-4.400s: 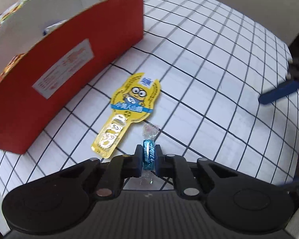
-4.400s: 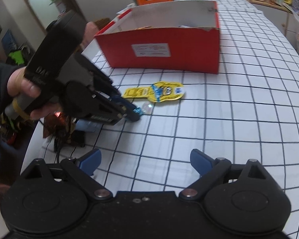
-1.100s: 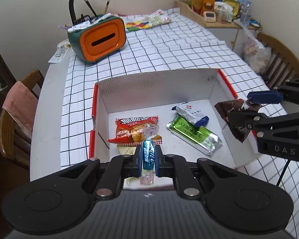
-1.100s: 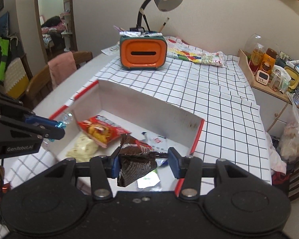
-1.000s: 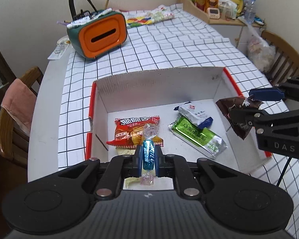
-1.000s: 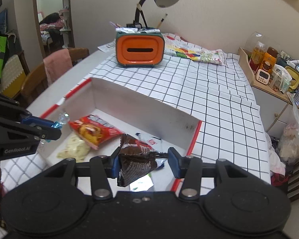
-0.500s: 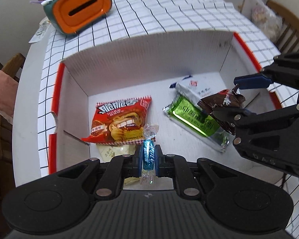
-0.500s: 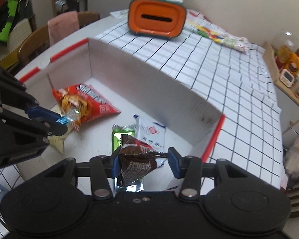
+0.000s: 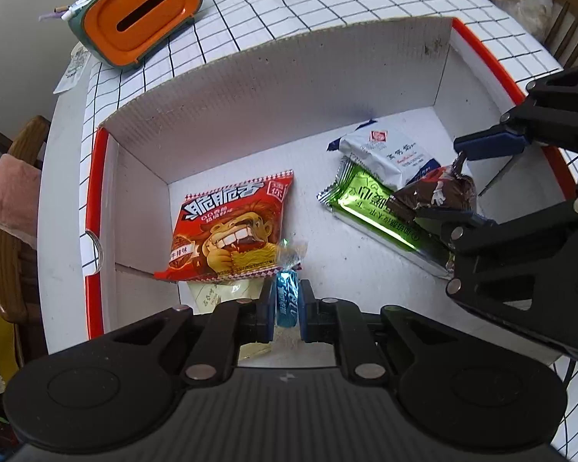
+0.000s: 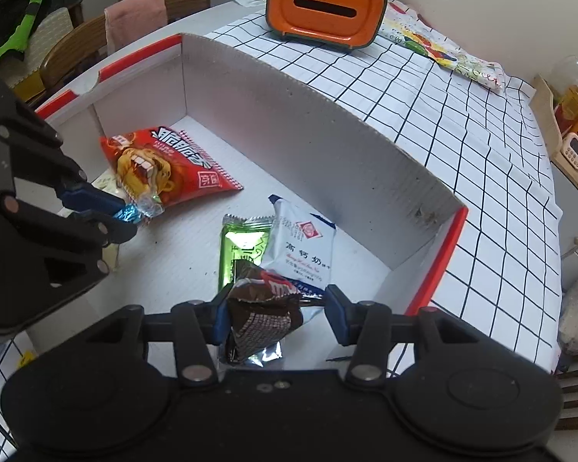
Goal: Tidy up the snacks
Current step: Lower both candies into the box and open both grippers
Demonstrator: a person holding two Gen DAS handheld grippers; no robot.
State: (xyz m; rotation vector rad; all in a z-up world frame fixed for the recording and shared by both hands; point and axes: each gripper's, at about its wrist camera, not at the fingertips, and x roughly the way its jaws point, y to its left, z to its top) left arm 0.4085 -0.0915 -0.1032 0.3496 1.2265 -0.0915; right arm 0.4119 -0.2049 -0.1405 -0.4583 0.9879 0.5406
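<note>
A red cardboard box with white inside walls (image 9: 289, 77) lies open below both grippers. On its floor lie a red noodle snack bag (image 9: 231, 227), a green bar (image 9: 373, 208), a white and blue packet (image 9: 389, 154) and a pale packet (image 9: 215, 292) half under the red bag. My left gripper (image 9: 287, 302) is shut on a small blue wrapped candy (image 9: 288, 292), just over the red bag's near edge. My right gripper (image 10: 277, 317) is shut on a crumpled brown packet (image 10: 264, 319), held low over the green bar (image 10: 242, 246) at the box's right side.
An orange tissue box (image 9: 138, 11) with pens on top stands on the checked tablecloth (image 10: 443, 115) beyond the box. A wooden chair with a pink cloth (image 9: 7, 192) is at the table's left edge. A shelf of bottles (image 10: 574, 115) is at far right.
Both grippers have sunk into the box with their snacks and tilted further down. The box floor and its packets now fill the views. Neither grip has changed.
</note>
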